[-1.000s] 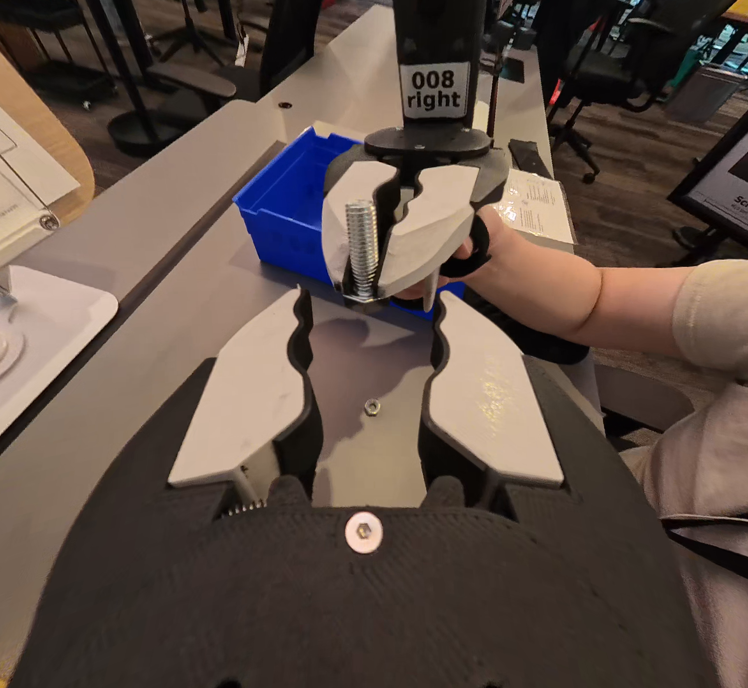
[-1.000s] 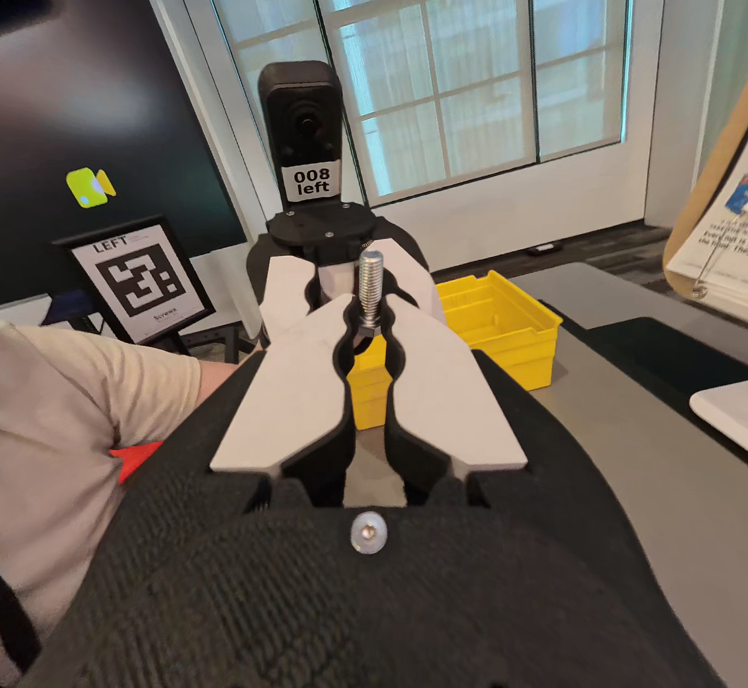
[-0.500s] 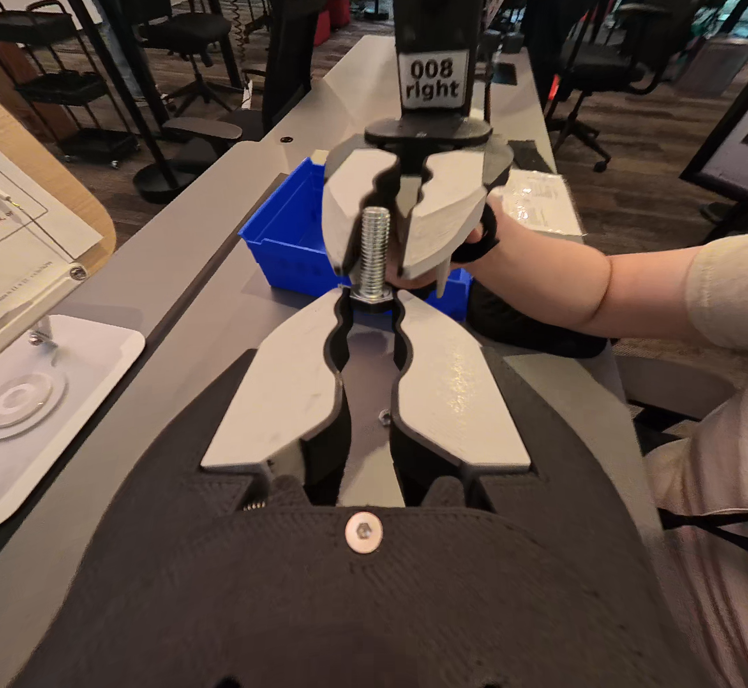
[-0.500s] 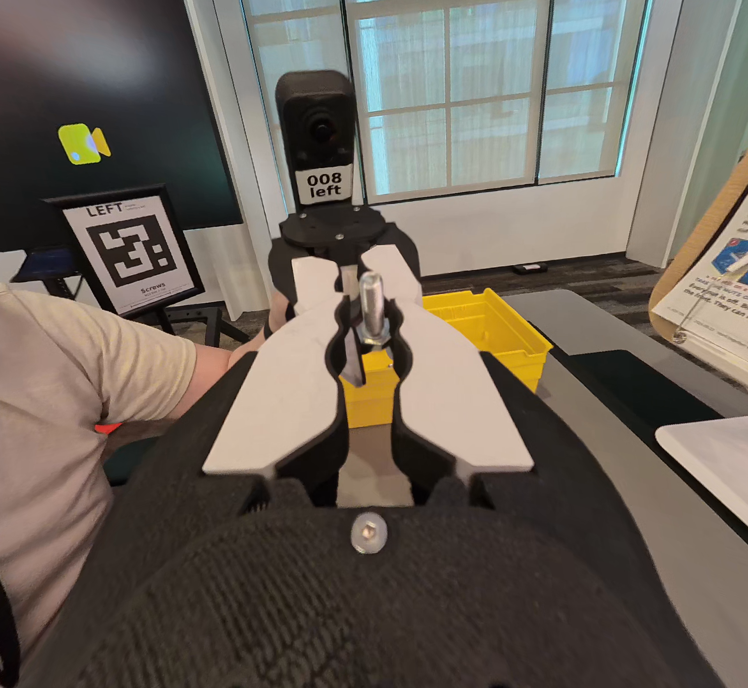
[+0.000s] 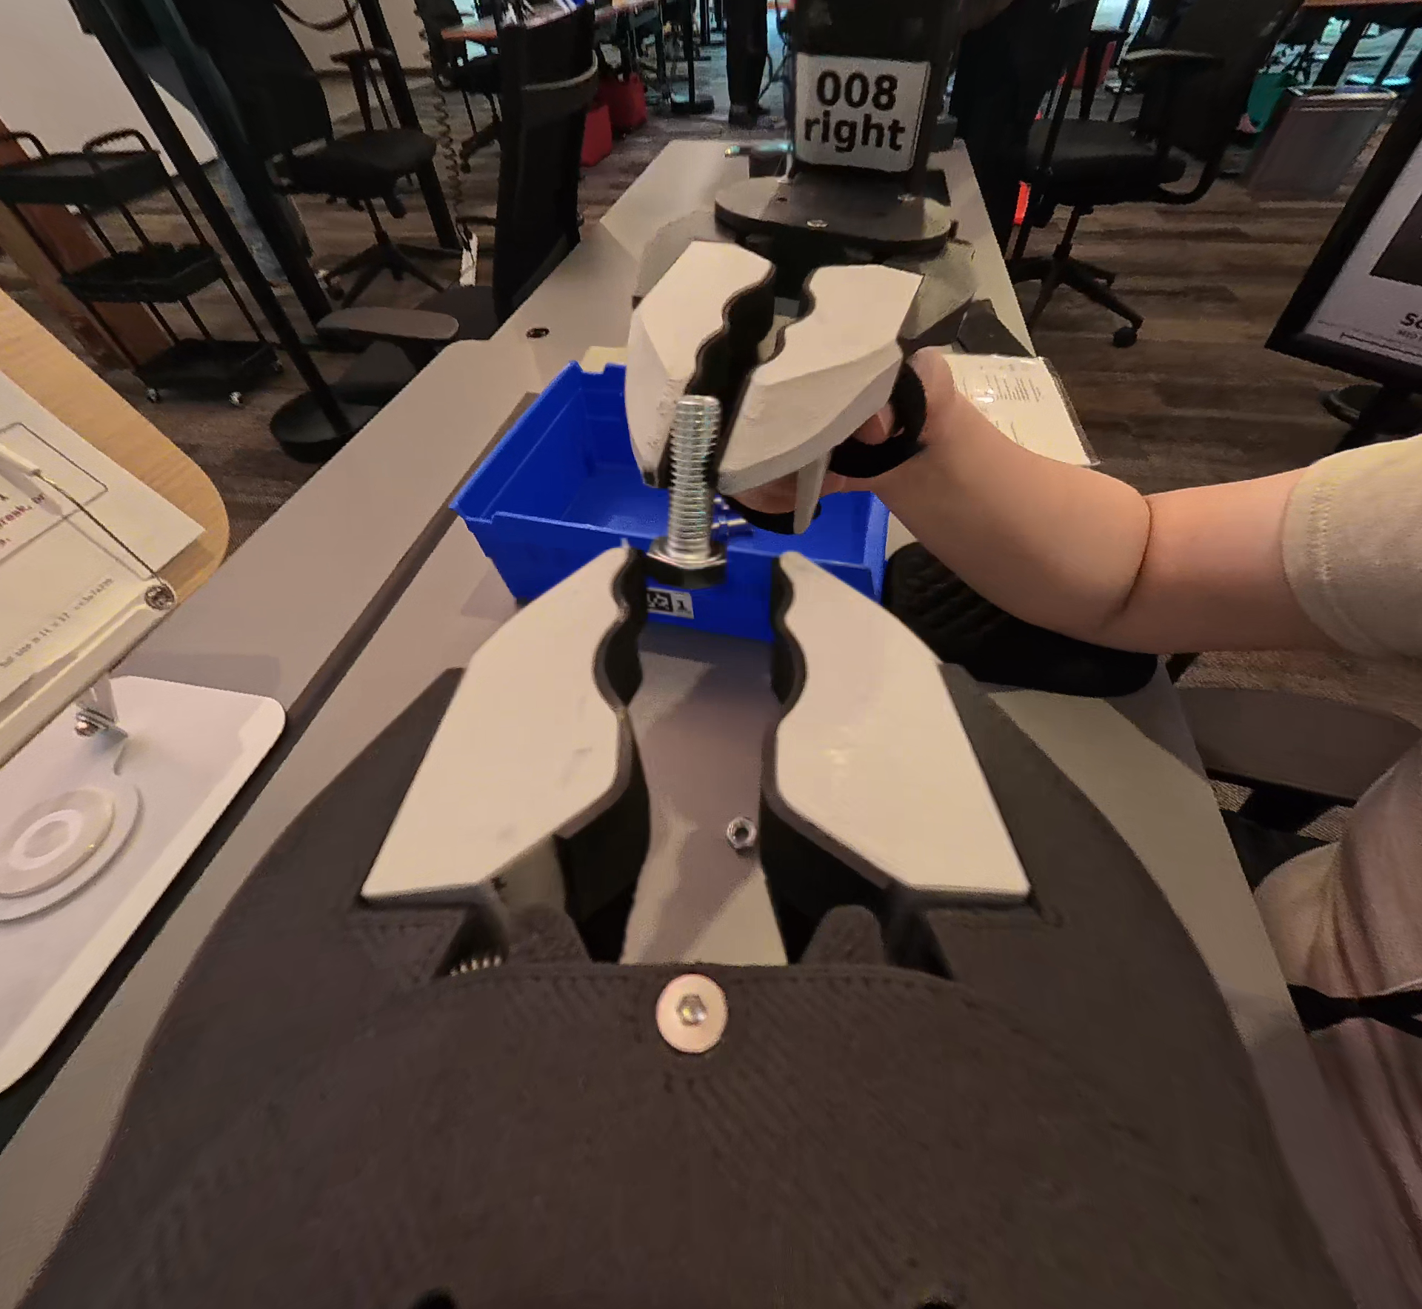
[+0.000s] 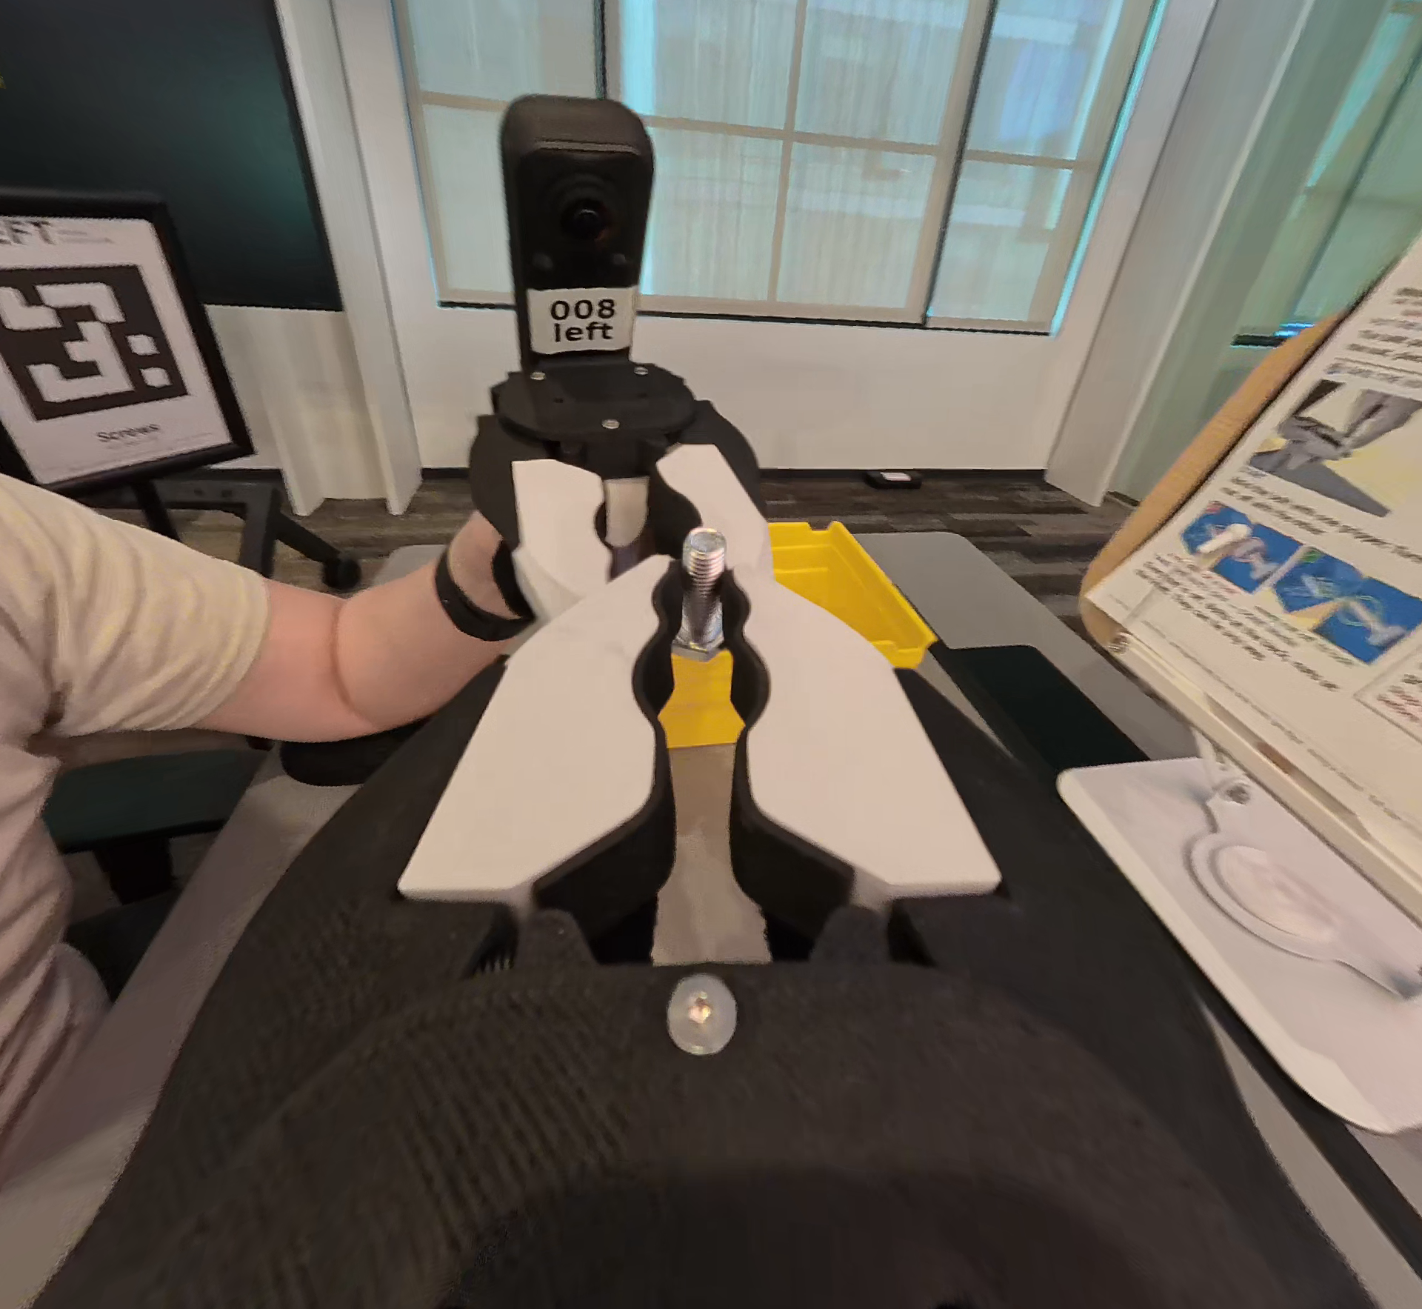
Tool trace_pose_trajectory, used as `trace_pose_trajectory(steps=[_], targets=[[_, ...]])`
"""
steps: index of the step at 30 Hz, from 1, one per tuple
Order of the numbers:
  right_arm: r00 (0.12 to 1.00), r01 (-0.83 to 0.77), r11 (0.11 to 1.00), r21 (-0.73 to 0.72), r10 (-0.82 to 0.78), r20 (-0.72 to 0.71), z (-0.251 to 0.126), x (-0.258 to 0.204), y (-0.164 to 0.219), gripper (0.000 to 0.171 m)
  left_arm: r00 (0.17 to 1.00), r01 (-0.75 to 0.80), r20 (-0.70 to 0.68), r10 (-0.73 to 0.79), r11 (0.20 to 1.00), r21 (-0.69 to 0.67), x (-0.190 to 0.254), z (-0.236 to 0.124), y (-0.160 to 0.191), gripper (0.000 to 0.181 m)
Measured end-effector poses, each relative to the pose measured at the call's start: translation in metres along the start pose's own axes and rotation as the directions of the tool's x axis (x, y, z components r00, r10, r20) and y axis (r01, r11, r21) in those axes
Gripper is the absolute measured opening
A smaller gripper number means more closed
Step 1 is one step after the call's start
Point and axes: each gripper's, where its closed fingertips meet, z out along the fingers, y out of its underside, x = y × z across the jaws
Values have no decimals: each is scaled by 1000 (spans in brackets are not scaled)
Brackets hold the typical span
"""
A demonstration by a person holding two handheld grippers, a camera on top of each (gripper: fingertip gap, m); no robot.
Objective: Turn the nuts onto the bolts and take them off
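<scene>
Now right gripper (image 6: 696,606) fingers clamped on upright bolt (image 5: 690,475), left gripper (image 5: 704,572) fingers apart.

A silvery, spiral-ridged bolt (image 5: 690,475) is showing bright between the pale grey fingers (image 5: 827,379) of the right gripper (image 5: 696,475), whose body is showing black. Just beyond the left gripper's (image 5: 696,572) pale grey fingertips (image 5: 808,579), a vivid blue bin (image 5: 569,495) is standing out against the grey table (image 5: 323,572). Between those fingers a small silver nut (image 5: 740,832) is glinting. Past the right gripper's fingers, a yellow bin (image 6: 854,602) is showing plain and bright.
</scene>
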Motion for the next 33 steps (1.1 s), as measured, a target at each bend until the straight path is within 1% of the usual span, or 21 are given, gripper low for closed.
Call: trace_pose_trajectory(steps=[2, 4, 6, 7, 8, 10, 11, 16, 18, 22, 25, 28, 29, 30, 31, 33], targets=[[999, 23, 1000, -14, -23, -30, -1, 1, -1, 10, 1000, -19, 13, 19, 1000, 17, 0, -1, -1, 38], [999, 25, 1000, -14, -26, -27, 0, -1, -2, 10, 999, -40, 27, 39, 999, 20, 0, 0, 0, 48], [1000, 23, 1000, -11, -23, -20, 1, -4, -4, 10, 998, -54, 43, 53, 998, 22, -1, 1, 0, 50], [1000, 26, 1000, -17, -26, -11, 1, -6, -4, 10, 997, -61, 48, 59, 998, 26, -1, 1, 0, 48], [999, 35, 999, -20, -35, -7, 1, -8, -4, 10, 996, -70, 49, 68, 997, 32, 0, 1, -1, 43], [999, 54, 998, -25, -54, 2, 1, -11, -4, 10, 995, -95, 35, 93, 993, 63, 4, -1, -5, 23], [998, 60, 998, -28, -59, 17, 1, -13, -4, 10, 994, -104, 28, 102, 992, 75, 6, -2, -6, 21], [995, 94, 994, -51, -91, 51, 0, -20, -3, 10, 994, -110, -20, 111, 992, 66, 15, -2, -5, 22], [993, 112, 992, -56, -109, 54, 0, -21, -2, 10, 993, -114, -15, 115, 992, 56, 14, -2, -3, 18], [992, 116, 992, -55, -113, 47, 0, -20, -2, 10, 995, -100, -19, 102, 994, 50, 13, -1, -3, 18], [993, 118, 992, -45, -117, 34, -1, -19, -4, 10, 992, -123, 9, 123, 992, 42, 10, -2, -4, 18], [989, 151, 987, -51, -151, 9, -8, -17, -8, 28, 985, -160, 71, 158, 986, 33, 2, -8, -5, 18], [985, 175, 981, -83, -175, 14, -12, -18, -4, 28, 983, -164, 89, 160, 986, 35, -2, -13, -7, 18], [979, 205, 967, -150, -202, 36, -15, -20, 5, 28, 982, -159, 105, 154, 986, 41, -6, -20, -10, 18], [969, 248, 934, -255, -237, 75, -19, -22, 22, 28, 983, -149, 119, 141, 987, 57, -10, -28, -14, 18], [941, 338, 800, -495, -299, 160, -27, -21, 71, 28, 986, -124, 127, 111, 988, 97, -15, -46, -22, 18]])
